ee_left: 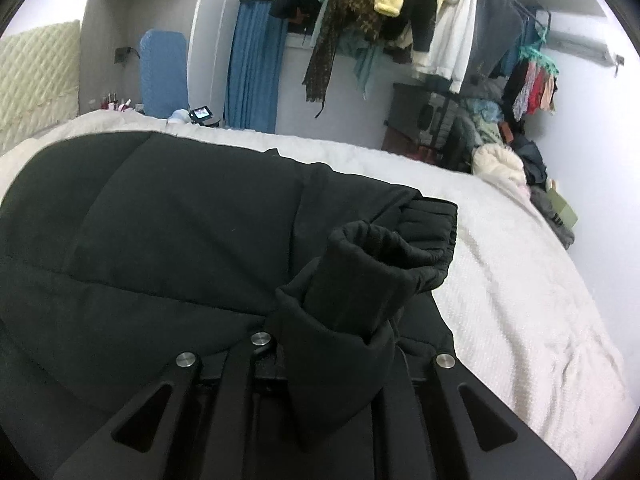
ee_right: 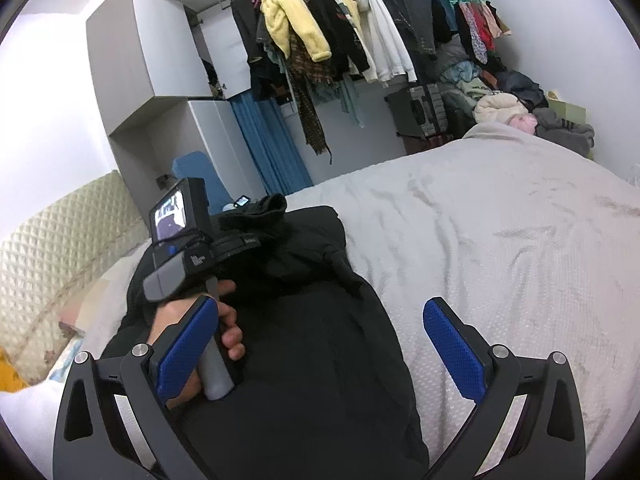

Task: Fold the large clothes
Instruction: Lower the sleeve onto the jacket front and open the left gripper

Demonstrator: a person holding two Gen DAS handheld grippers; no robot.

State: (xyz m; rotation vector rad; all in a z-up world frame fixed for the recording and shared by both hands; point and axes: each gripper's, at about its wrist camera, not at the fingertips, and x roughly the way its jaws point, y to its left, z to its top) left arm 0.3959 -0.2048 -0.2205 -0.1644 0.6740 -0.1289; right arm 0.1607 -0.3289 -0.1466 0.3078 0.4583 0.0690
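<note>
**Black coat sleeve clamped over the bed**

A bed (ee_right: 500, 240) covered with a pale blanket is seen filling most of both views, and a black padded coat (ee_left: 140, 240) is spread across its near side, reaching from the foreground toward the quilted cream headboard (ee_right: 60, 248). Behind the bed, a rail crowded with hanging clothes (ee_right: 320, 32) is seen against the far wall, a yellow fleece among them, with a blue curtain (ee_right: 272, 144) below and a heap of garments (ee_right: 500, 92) piled in the right corner.

On the coat itself, one sleeve (ee_left: 344, 300) is raised off the body of the garment, its open cuff (ee_left: 380, 248) turned up toward the lens. That sleeve is pinched by the left gripper (ee_left: 320, 364); the jaws are drawn nearly together on the fabric, which hides the fingertips. From the right wrist view, the same gripper is seen carried by a hand (ee_right: 200, 340), with its small screen tilted up above the coat.

The right gripper (ee_right: 316, 344) is held above the coat's lower part, its blue pads (ee_right: 452, 348) standing wide apart, and nothing is caught between them.
</note>
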